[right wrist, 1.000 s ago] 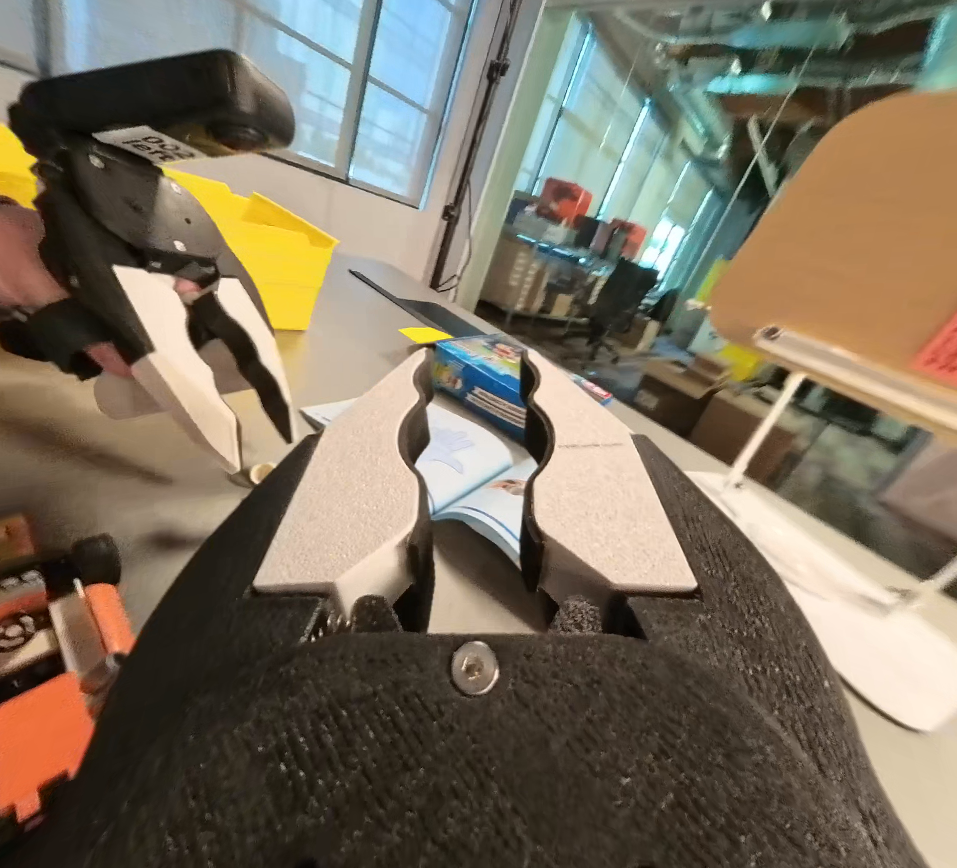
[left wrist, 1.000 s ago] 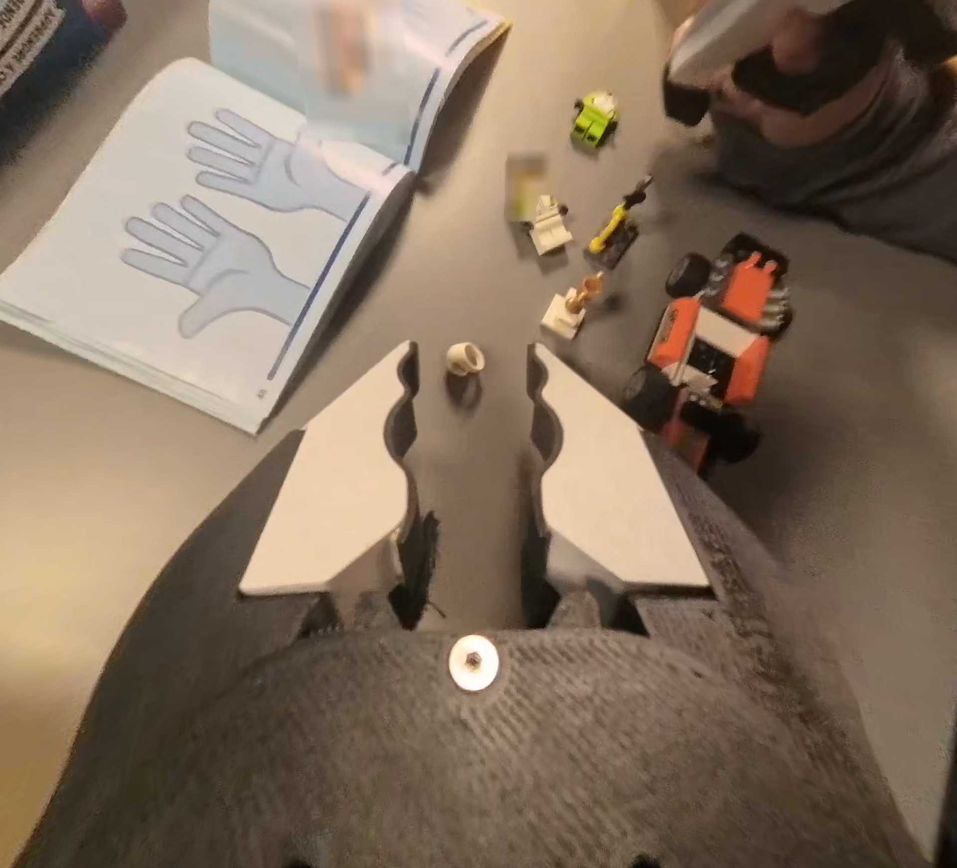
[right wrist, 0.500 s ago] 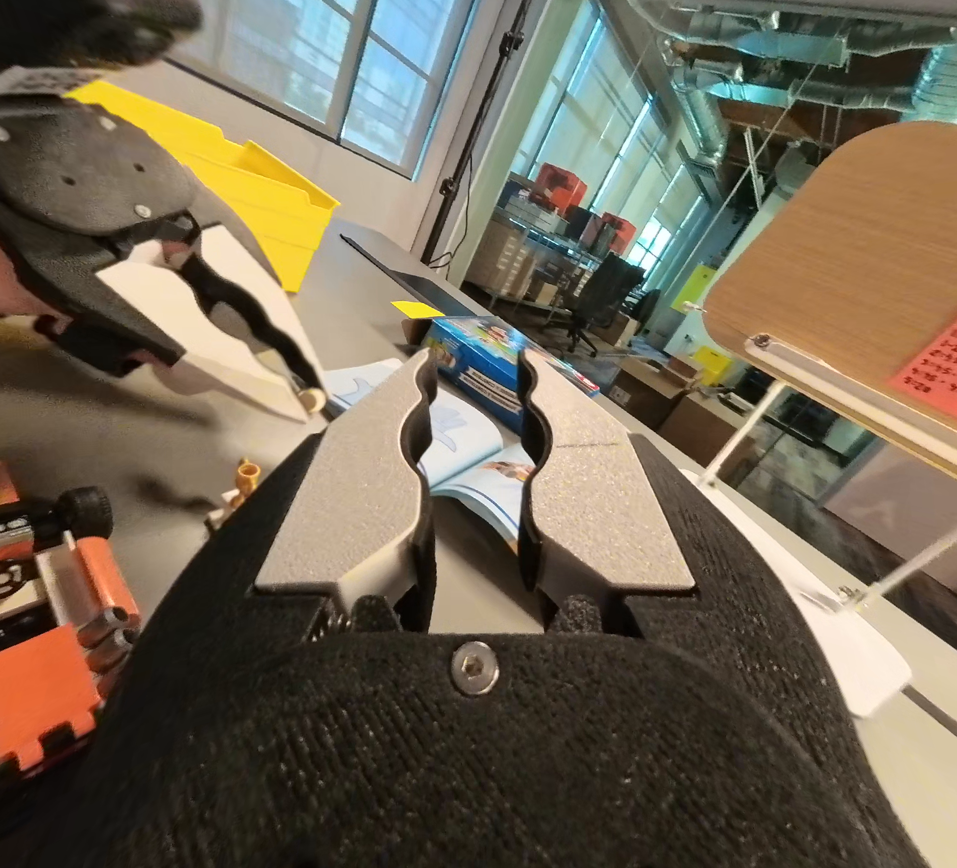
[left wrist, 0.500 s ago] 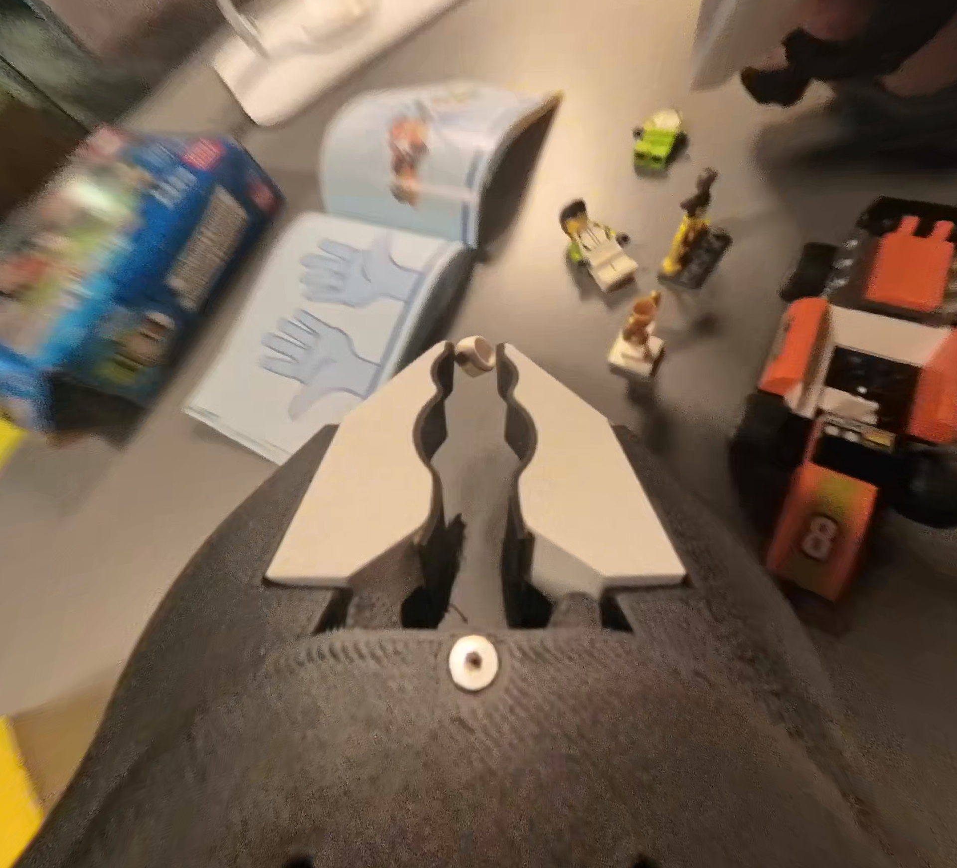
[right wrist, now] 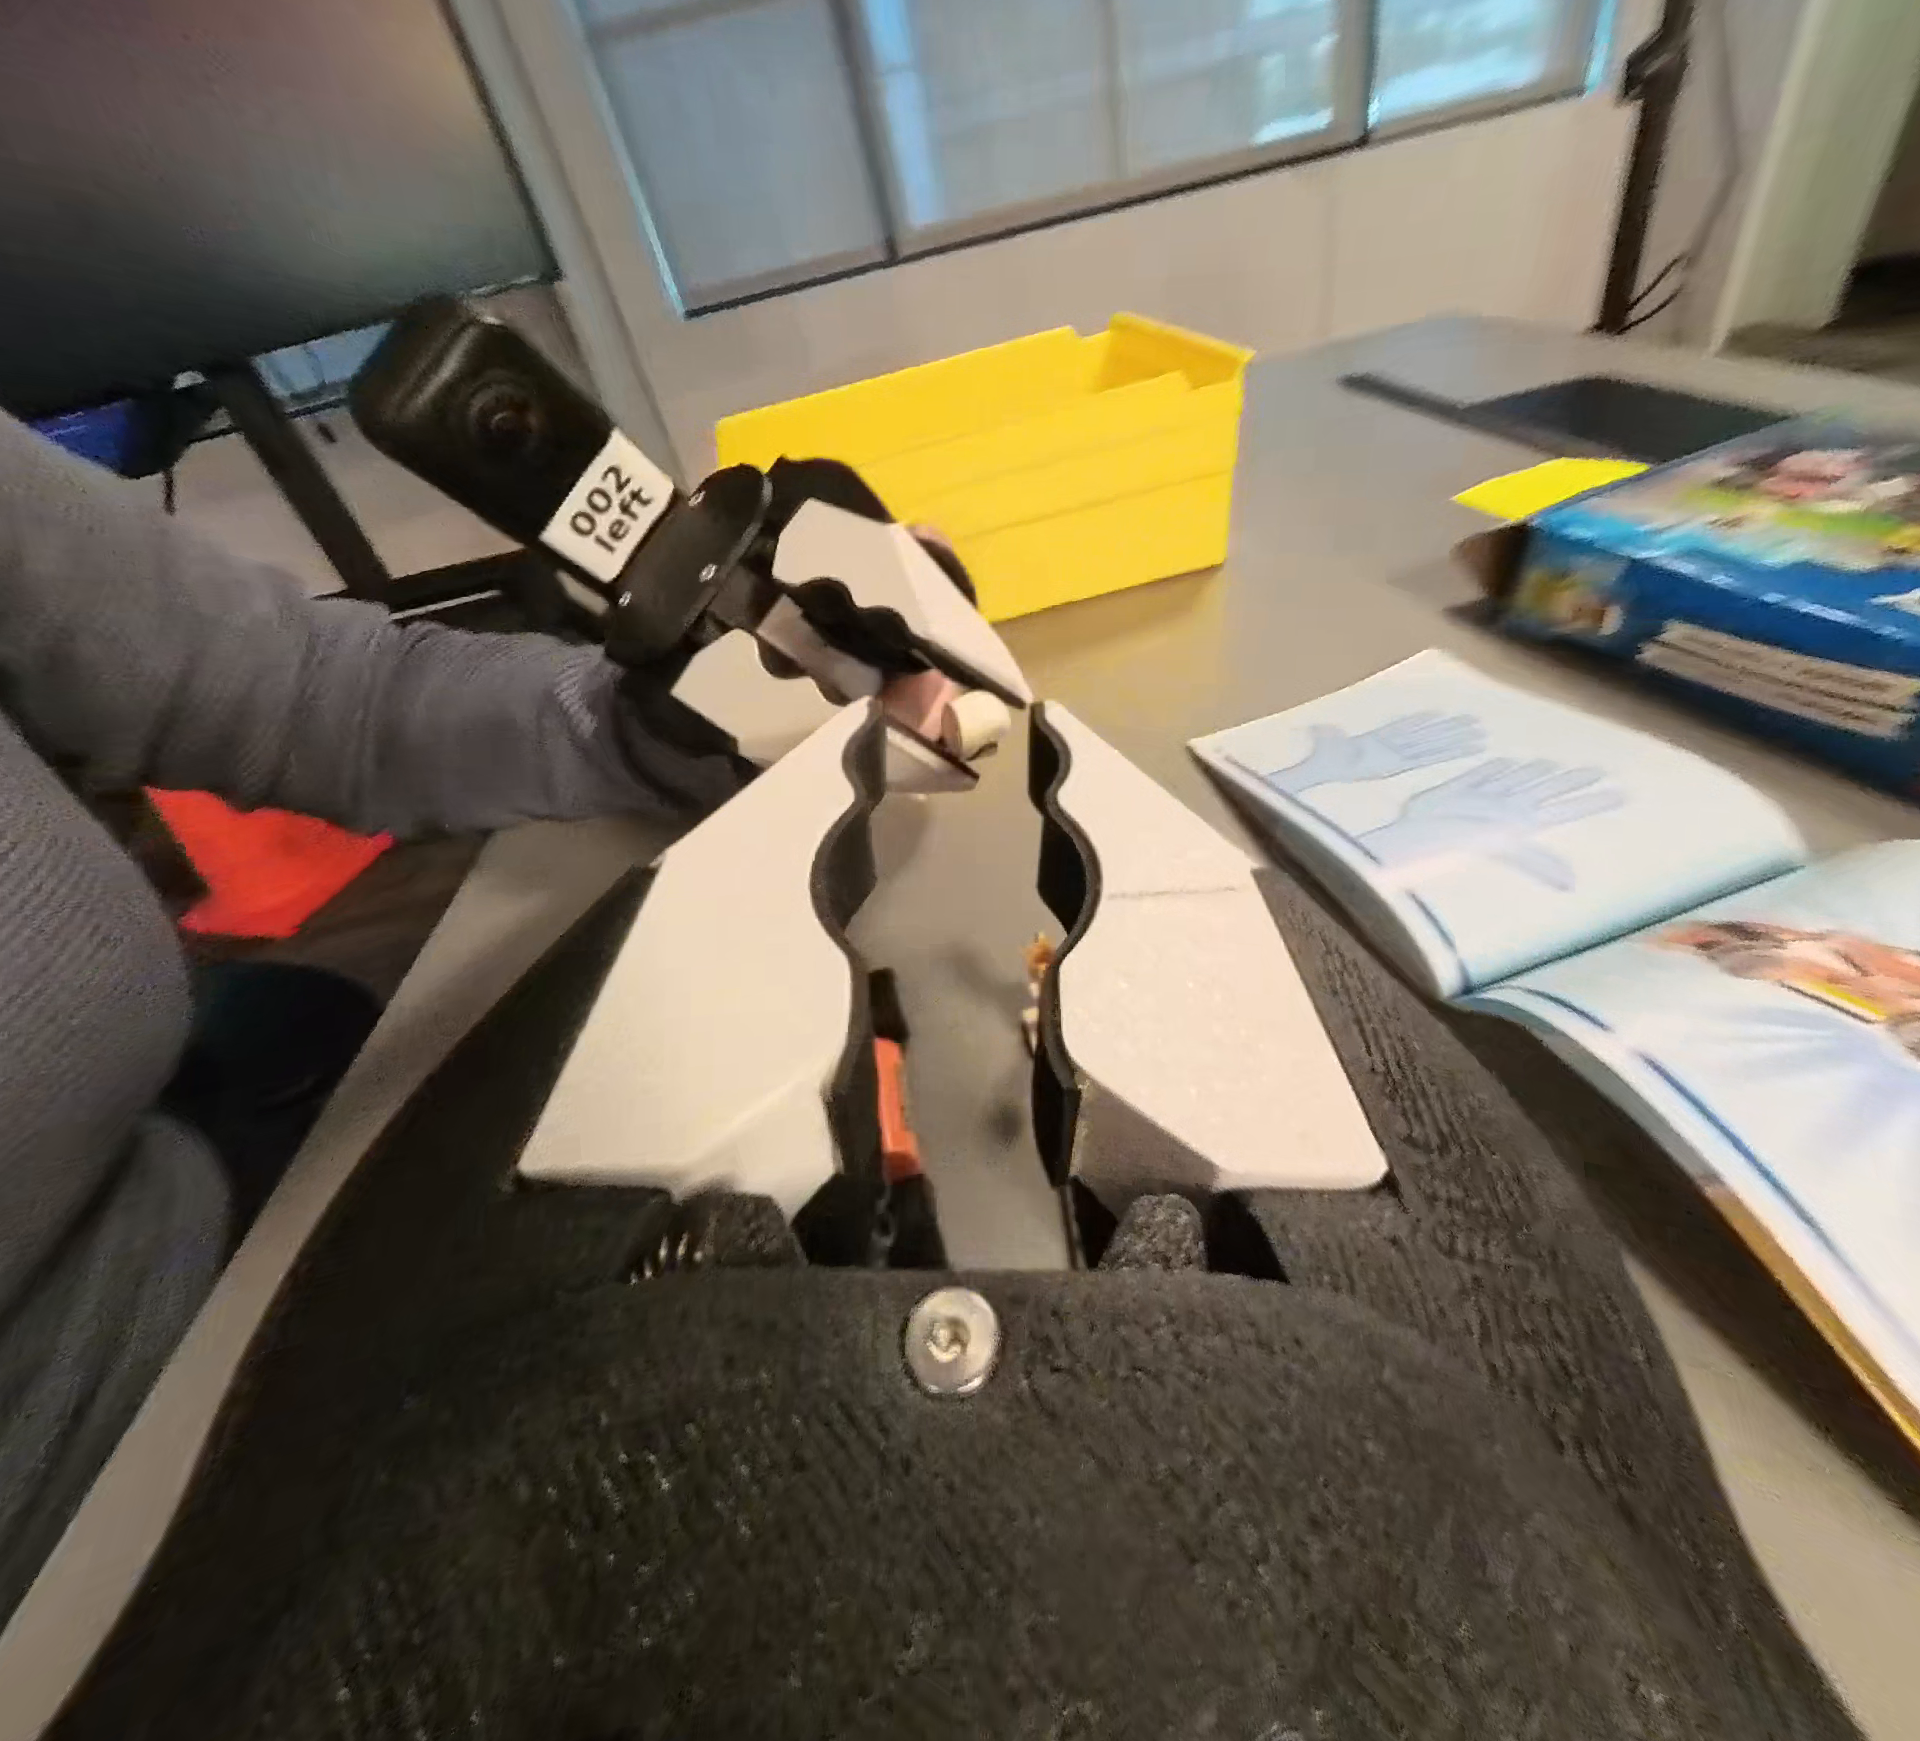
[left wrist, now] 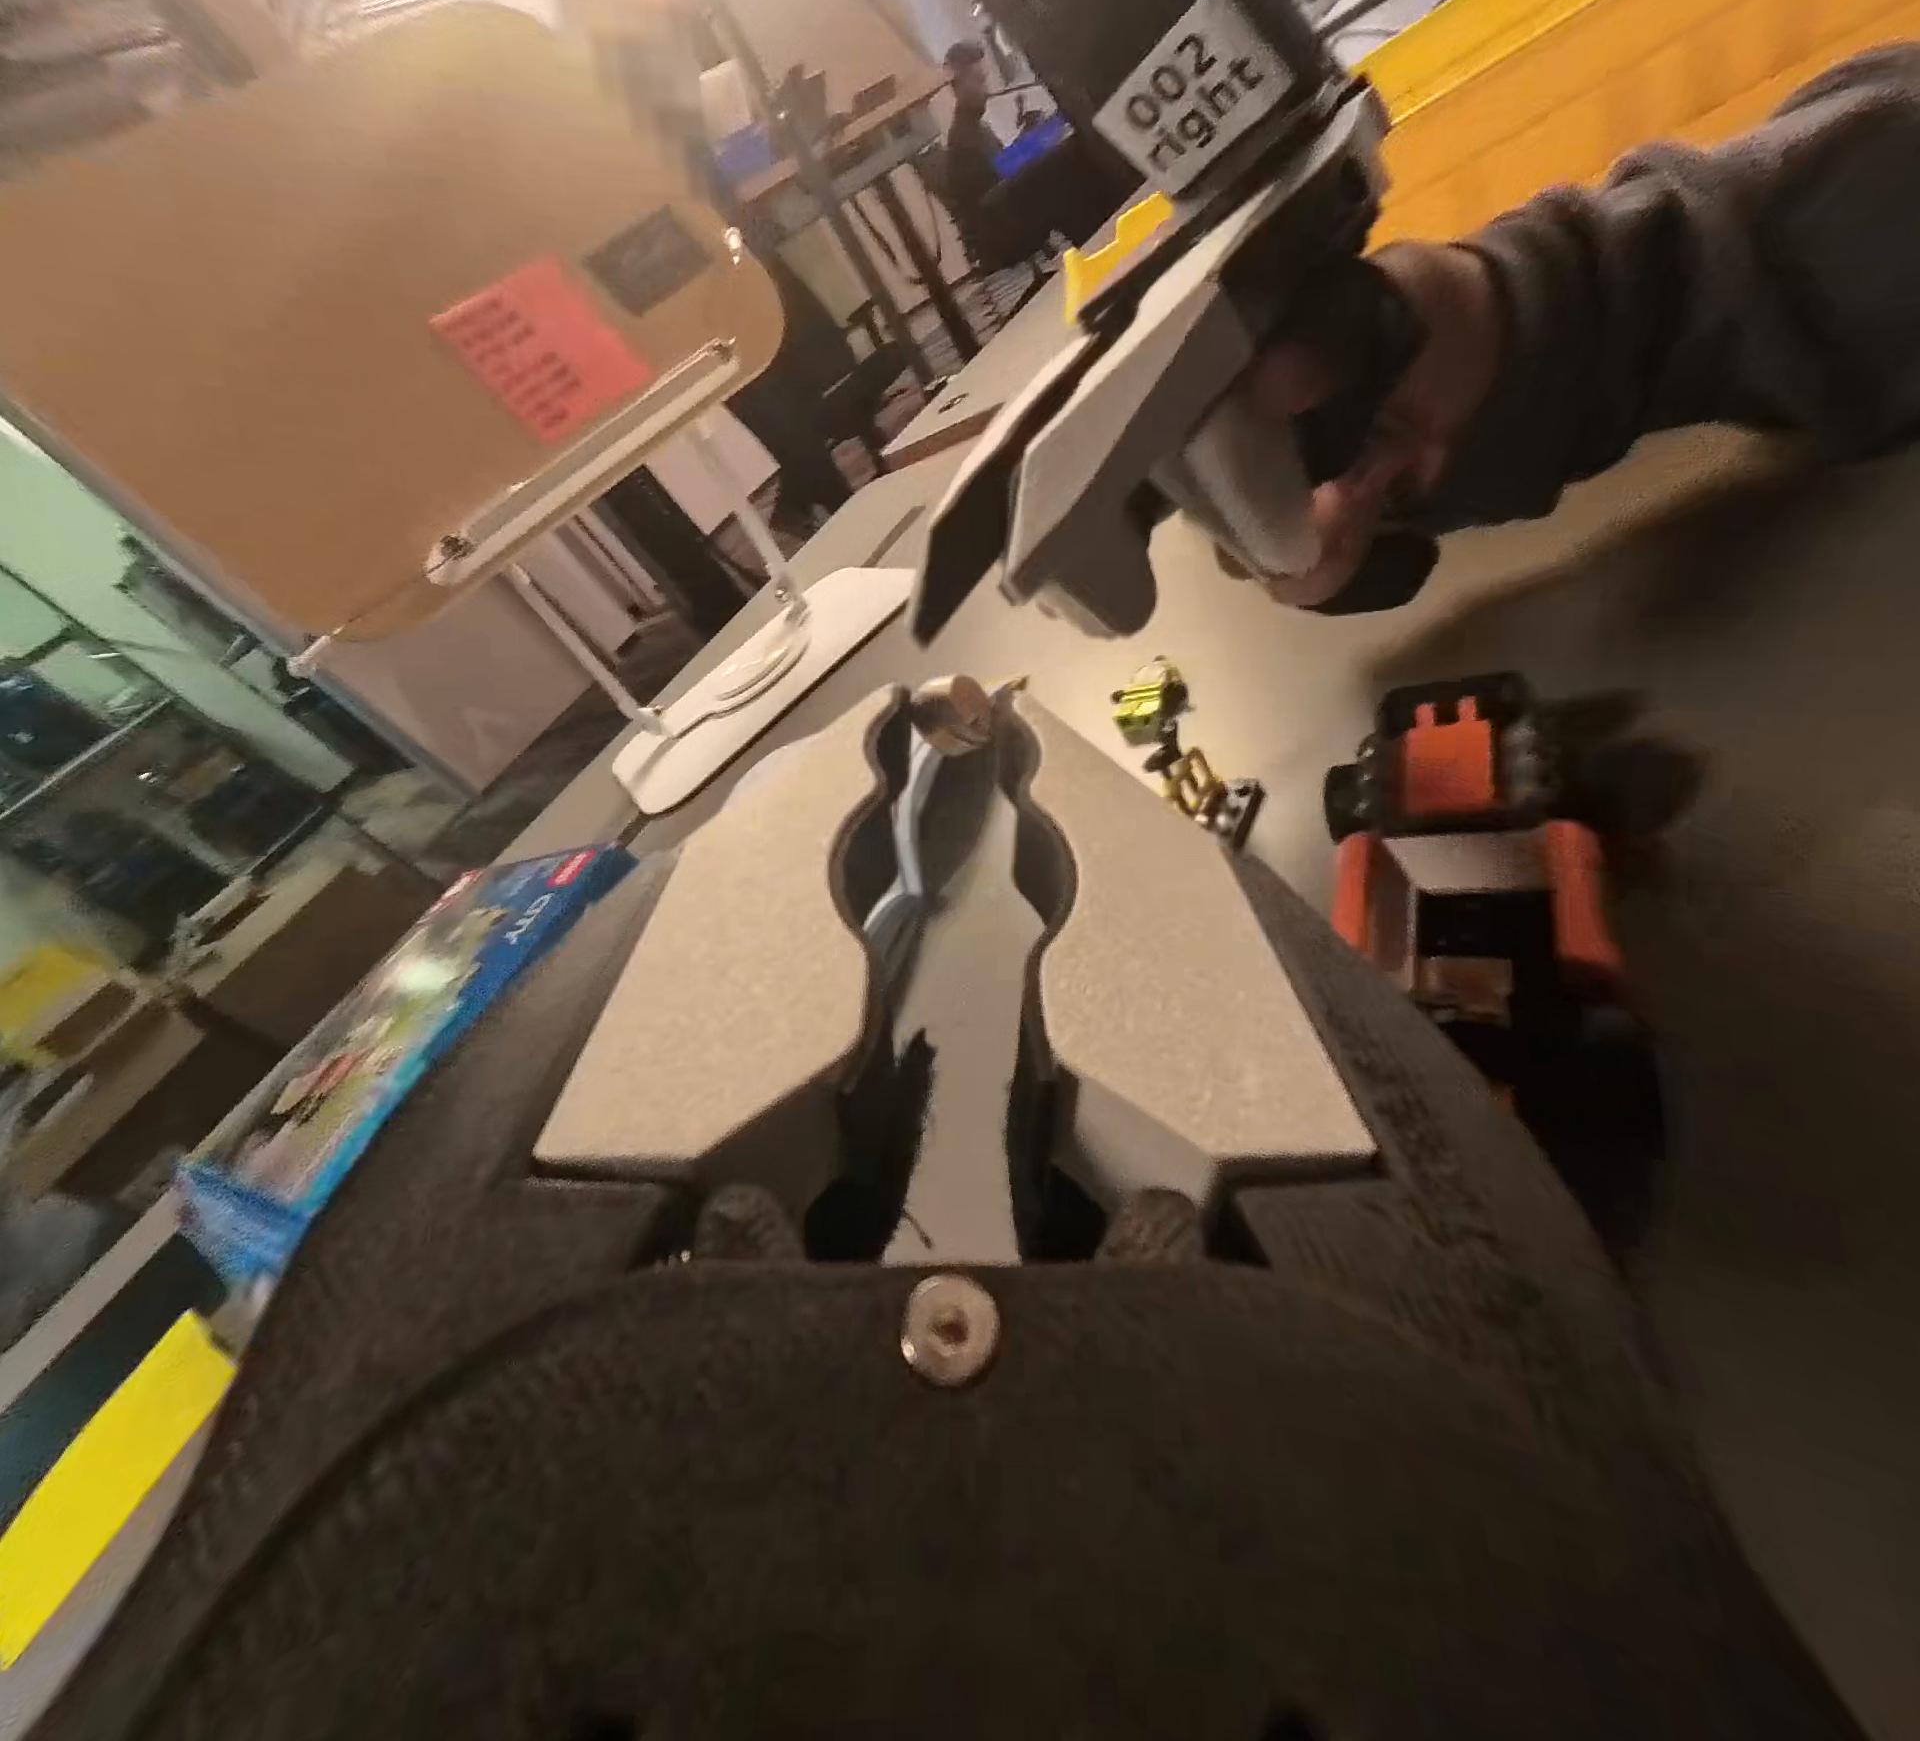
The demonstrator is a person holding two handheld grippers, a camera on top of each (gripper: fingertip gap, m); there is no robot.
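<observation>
My left gripper [left wrist: 951,717] is shut on a small white round toy piece [left wrist: 954,712], pinched at the very fingertips and held above the grey table [left wrist: 1766,652]. The right wrist view shows the same grasp, the white piece [right wrist: 979,721] between the left gripper's tips [right wrist: 1003,689]. My right gripper [right wrist: 951,723] is open and empty, pointing at that piece. In the left wrist view the right gripper [left wrist: 971,600] hovers just above and beyond my left fingertips, apart from the piece.
An orange toy car [left wrist: 1475,860], a lime minifigure [left wrist: 1148,699] and a yellow-black piece [left wrist: 1205,782] lie on the table. An open booklet [right wrist: 1507,818], a blue box [right wrist: 1745,548] and a yellow bin [right wrist: 1018,465] lie beyond. A white stand [left wrist: 769,673] carries a wooden board. Only a small space, under 4 cm, lies between the two pairs of fingers. The lime minifigure [left wrist: 1148,699] is about 15 centimetres from both grippers' fingertips.
My left gripper closed on the white piece lying on the table, lifted it and tilted up. My right gripper swung round to face the left one and narrowed slightly.
</observation>
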